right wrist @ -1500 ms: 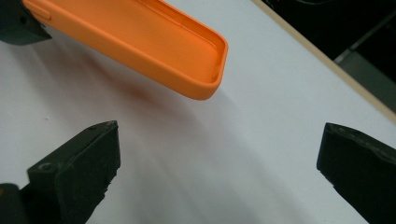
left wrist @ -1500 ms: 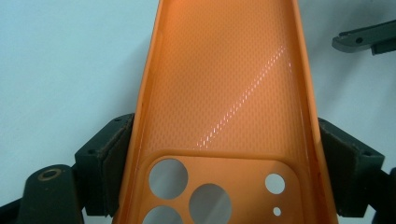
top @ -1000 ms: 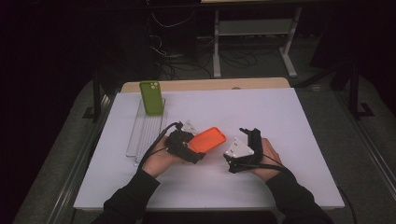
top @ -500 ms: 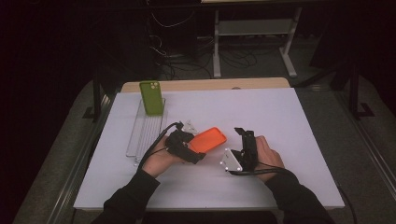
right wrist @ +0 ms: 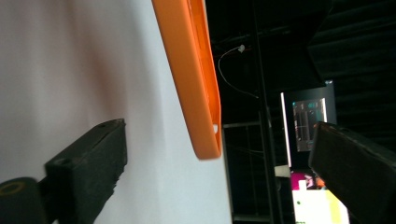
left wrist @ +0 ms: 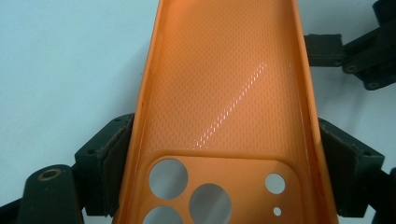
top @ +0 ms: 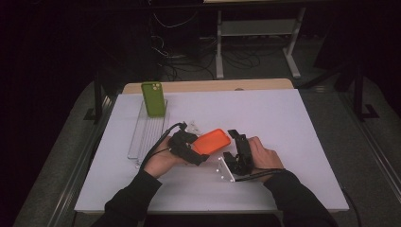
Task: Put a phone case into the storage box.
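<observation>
Orange phone case (top: 212,141) held above the white table (top: 293,123), near its middle, tilted, hollow side up; camera cut-outs toward the left hand (top: 160,163); seen from inside in the left gripper view (left wrist: 224,93), long sides pinched between the two black pads (left wrist: 109,163); left gripper (top: 189,150) thus clamped across the case at its camera end.

Right gripper (top: 235,142) just beside the free end of the case, turned on its side, gripped by the right hand (top: 262,156); jaws spread wide, though just closing a little; nothing pressed between them; in the right gripper view the case (right wrist: 191,79) seen edge-on, its end reaching into the gap between the pads (right wrist: 91,163) without touching either.

Green phone case (top: 153,98) standing upright at the far left of the table, at the far end of a clear tray (top: 142,137); well apart from both hands.
</observation>
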A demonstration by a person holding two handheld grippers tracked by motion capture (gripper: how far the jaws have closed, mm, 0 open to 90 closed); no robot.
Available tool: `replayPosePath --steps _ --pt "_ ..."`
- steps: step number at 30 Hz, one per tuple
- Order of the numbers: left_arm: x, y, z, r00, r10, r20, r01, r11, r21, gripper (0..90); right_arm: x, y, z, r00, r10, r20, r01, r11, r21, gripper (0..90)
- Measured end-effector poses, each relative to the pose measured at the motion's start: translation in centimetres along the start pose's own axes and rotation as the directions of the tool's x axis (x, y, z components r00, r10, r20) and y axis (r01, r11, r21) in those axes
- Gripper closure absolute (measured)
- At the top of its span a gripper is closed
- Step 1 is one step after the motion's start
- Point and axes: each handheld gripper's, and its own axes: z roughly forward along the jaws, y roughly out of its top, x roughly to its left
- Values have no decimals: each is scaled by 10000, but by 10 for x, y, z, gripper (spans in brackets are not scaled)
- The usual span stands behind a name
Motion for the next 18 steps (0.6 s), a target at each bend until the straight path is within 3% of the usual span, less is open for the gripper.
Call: replayPosePath --steps 4,6,9,12,18 --pt "0 1 0 10000 8 6 -8 10000 -36 160 0 3 2 9981 -581 214 585 9981 -201 108" --pt "0 1 0 10000 10 33 -10 10000 -30 159 2 6 3 9975 -540 457 557 9978 -350 137" --pt "0 2 -1 10000 71 29 -71 10000 -29 159 7 11 4 9966 -764 310 772 9967 -258 234" --pt "0 2 -2 9999 112 82 -111 9999 -55 159 12 14 6 9922 -1147 485 1161 9929 -270 331" --pt "-1 2 -2 9998 171 109 -170 9998 -127 159 16 15 6 9880 -1423 604 1443 9891 -304 524"
